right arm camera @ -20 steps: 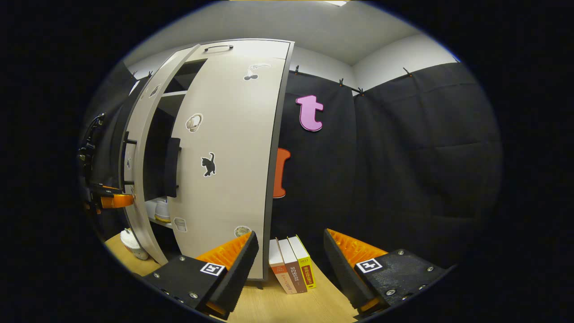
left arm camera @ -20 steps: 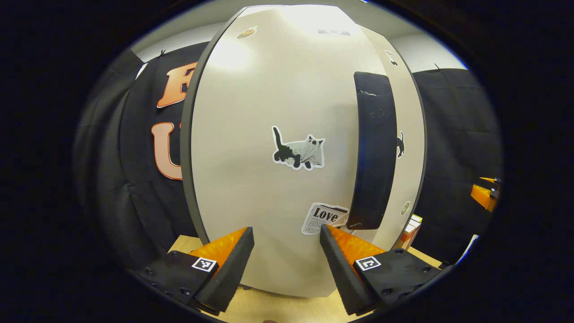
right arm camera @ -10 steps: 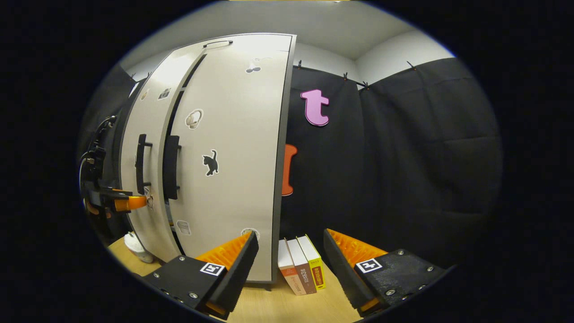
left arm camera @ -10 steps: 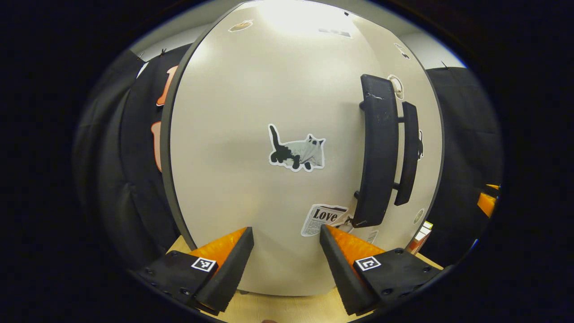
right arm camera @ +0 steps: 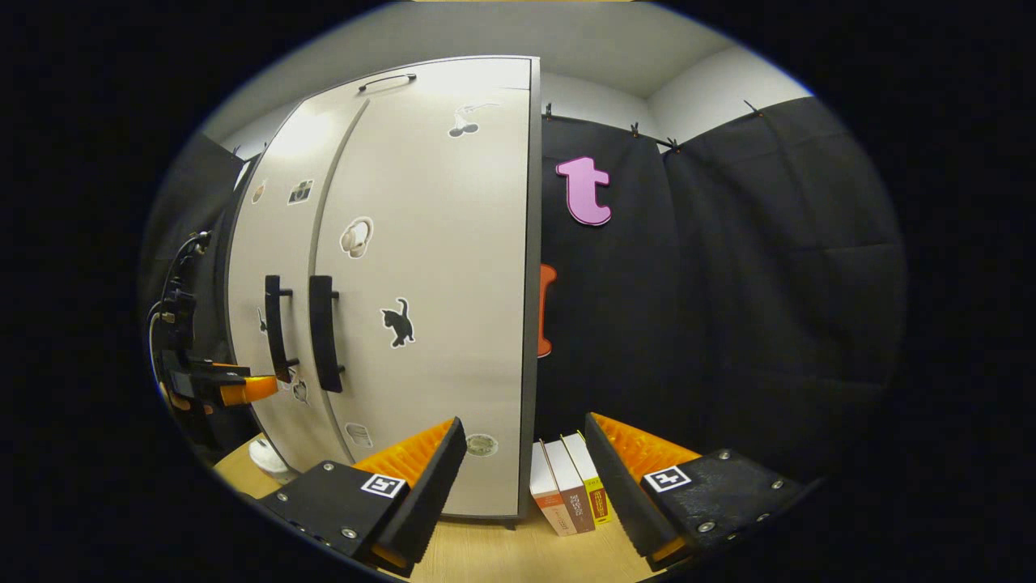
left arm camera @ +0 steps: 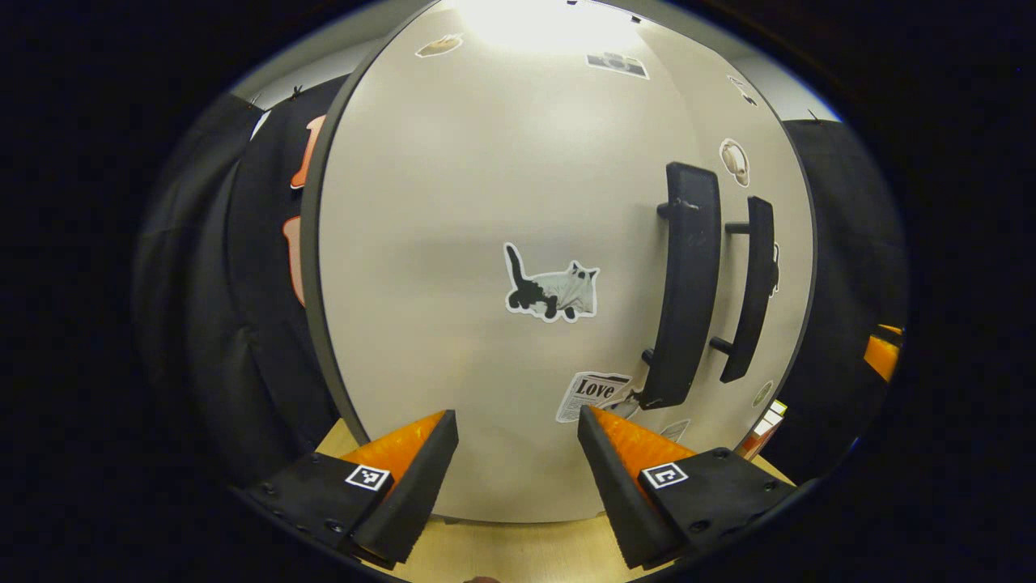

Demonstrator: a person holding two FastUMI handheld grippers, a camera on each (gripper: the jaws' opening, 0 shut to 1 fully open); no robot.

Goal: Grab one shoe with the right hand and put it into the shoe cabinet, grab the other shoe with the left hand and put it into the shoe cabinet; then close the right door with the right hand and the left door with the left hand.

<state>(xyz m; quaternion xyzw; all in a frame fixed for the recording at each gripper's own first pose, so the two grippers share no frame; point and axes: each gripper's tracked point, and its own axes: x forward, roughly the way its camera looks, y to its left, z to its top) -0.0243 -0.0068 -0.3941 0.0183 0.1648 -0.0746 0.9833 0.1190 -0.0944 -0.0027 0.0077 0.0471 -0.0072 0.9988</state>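
Shoe cabinet [right arm camera: 421,267] stands on the tabletop [right arm camera: 494,546] with both doors shut, handles side by side; shoes are presumably inside. Left gripper [left arm camera: 518,453] and right gripper [right arm camera: 524,457] are wide, empty. Task looks complete.

the shoe cabinet [right arm camera: 421,283] stands on the worktop [right arm camera: 502,551] with the booth's cloth wall behind it. its left door [left arm camera: 486,243] and right door [right arm camera: 437,243] lie flush, side by side, their two handles [right arm camera: 298,332] next to each other at the middle seam. just right of the cabinet, three books [right arm camera: 571,490] stand upright on the worktop. the left gripper [right arm camera: 235,390] hangs before the left door.
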